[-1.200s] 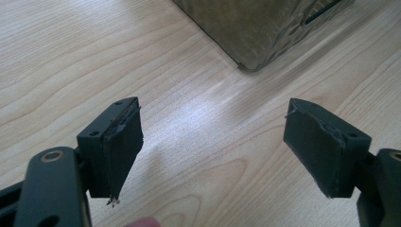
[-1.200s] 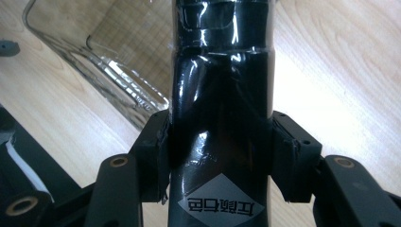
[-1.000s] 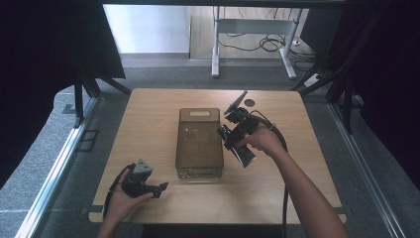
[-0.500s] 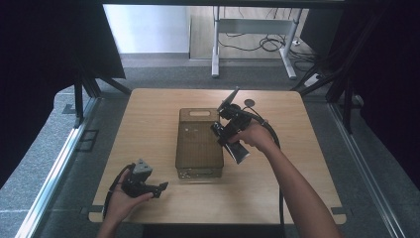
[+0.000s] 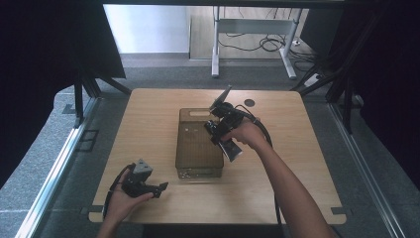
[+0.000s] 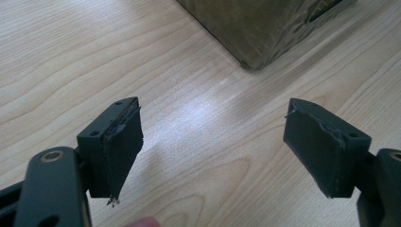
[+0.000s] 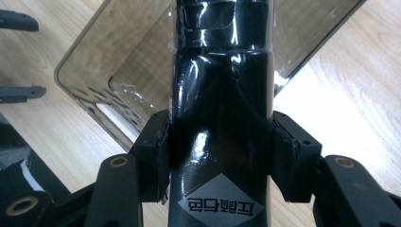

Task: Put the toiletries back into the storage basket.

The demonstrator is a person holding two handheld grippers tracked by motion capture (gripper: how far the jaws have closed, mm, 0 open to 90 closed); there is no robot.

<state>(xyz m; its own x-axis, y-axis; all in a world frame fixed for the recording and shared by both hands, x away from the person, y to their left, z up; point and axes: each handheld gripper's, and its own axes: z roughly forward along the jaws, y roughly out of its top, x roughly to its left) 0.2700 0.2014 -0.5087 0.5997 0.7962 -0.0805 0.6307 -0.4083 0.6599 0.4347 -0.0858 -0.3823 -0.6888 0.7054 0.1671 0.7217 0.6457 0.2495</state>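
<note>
My right gripper [image 7: 220, 156] clenches the glossy black bottle [image 7: 220, 109] at mid-body, slippery and stiff, bin [image 7: 118, 61] at eleven o'clock.

Wooden desk [image 5: 148, 129], light grain, rounded corners. Smoky translucent bin [image 5: 198, 148] at desk centre, long axis running away from person, small bits lying along near wall. Right gripper [image 5: 224, 130] above bin's right rim, far half; dark bottle-like object [image 5: 230, 148] in its grip, tilted, paler end toward person and right. Grey plate sticks up behind gripper. Cable loops right of right hand [image 5: 247, 135]. Left gripper [image 5: 157, 188] rests on desk near front-left corner, jaws pointing right, apart, nothing between; left hand [image 5: 124, 201] on it. Small dark disc [image 5: 249, 102] near far edge.
</note>
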